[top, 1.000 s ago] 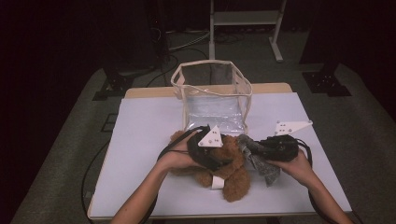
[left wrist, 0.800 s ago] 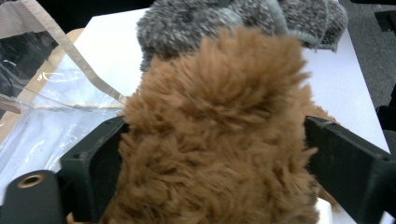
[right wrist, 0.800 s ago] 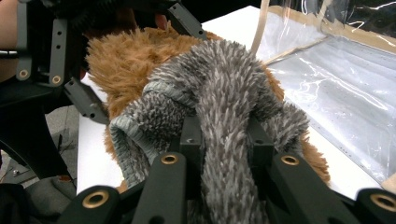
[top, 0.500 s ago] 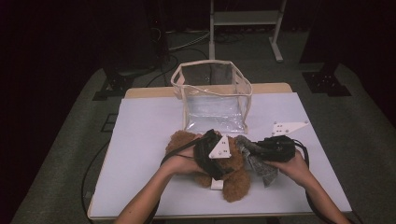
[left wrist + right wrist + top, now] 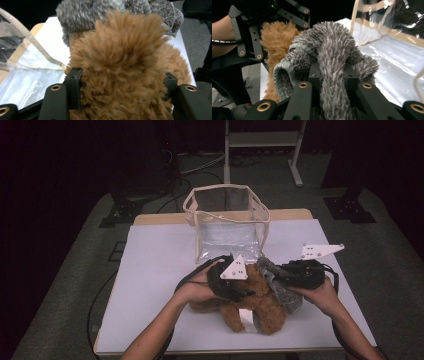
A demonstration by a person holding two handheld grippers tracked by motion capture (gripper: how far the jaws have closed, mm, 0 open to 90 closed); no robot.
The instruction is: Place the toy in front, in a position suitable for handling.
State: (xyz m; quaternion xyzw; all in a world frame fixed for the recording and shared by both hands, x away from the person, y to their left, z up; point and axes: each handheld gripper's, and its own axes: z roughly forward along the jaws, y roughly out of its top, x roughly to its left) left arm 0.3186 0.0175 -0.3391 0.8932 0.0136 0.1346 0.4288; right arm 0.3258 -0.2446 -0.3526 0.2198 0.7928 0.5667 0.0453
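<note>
While high view hides grips, left tongs (image 5: 122,82) just closed on brown plush (image 5: 125,70); right tongs (image 5: 332,72) clamp grey plush (image 5: 329,50).

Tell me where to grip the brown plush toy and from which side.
Grip the brown plush toy across its thick furry body, from the person's left, where the left gripper has just been closing around it. The fur is soft and bulky there, and the grey plush crowds its right side.
</note>
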